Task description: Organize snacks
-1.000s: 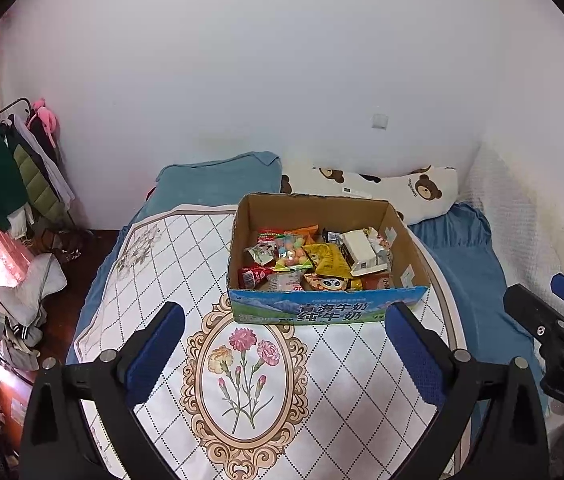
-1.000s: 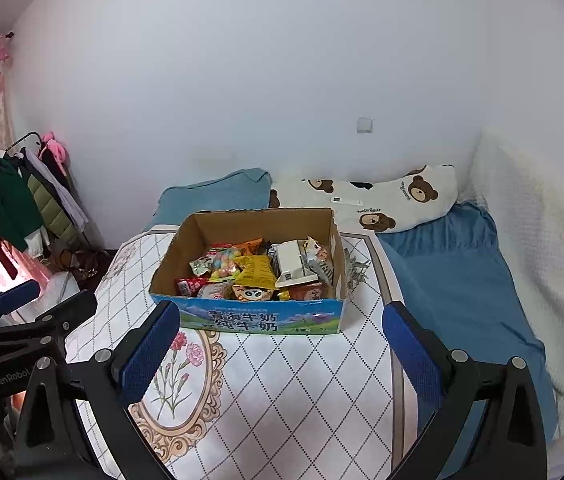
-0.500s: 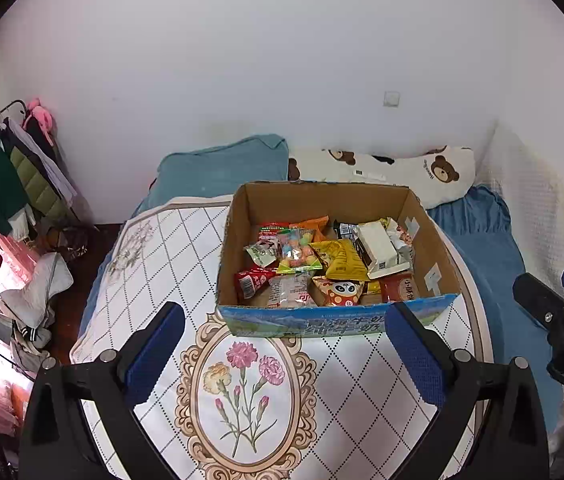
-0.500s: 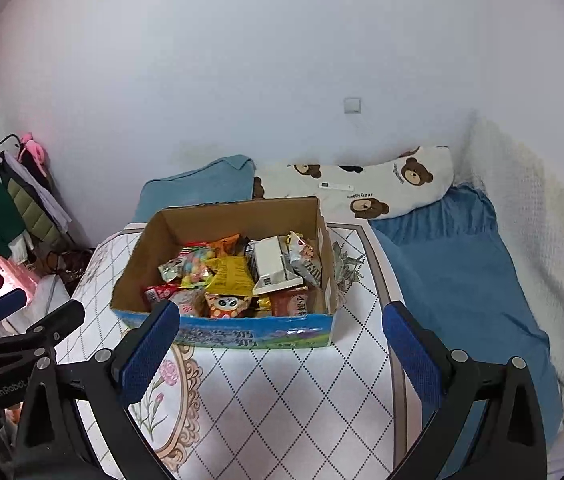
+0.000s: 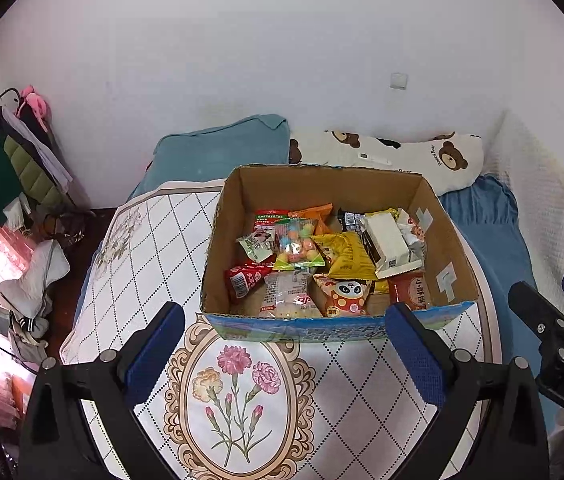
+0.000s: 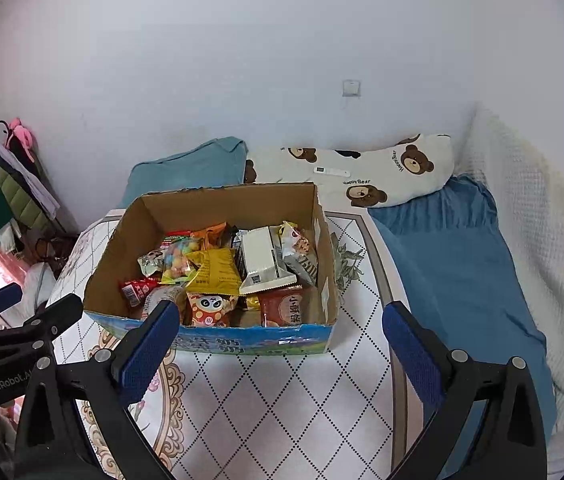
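An open cardboard box (image 5: 447,236) (image 6: 114,248) with a blue printed front stands on a quilted floral blanket (image 5: 238,392) (image 6: 282,400). It holds several snack packs: a yellow bag (image 5: 347,254) (image 6: 216,266), a white carton (image 5: 387,238) (image 6: 260,256), a panda pack (image 5: 343,294) (image 6: 208,308), a candy bag (image 5: 295,242), a red pack (image 5: 244,278). My left gripper (image 5: 283,352) is open and empty just in front of the box. My right gripper (image 6: 280,344) is open and empty at the box's front right.
A bear-print pillow (image 5: 401,156) (image 6: 361,172) and a teal pillow (image 5: 218,152) lie behind the box by the white wall. Blue bedding (image 6: 453,264) lies to the right. A clothes rack (image 5: 2,168) and piled clothes stand at the left, off the bed.
Both grippers have moved forward and higher over the box; the box looks larger and more of its inside shows. Both stay open.
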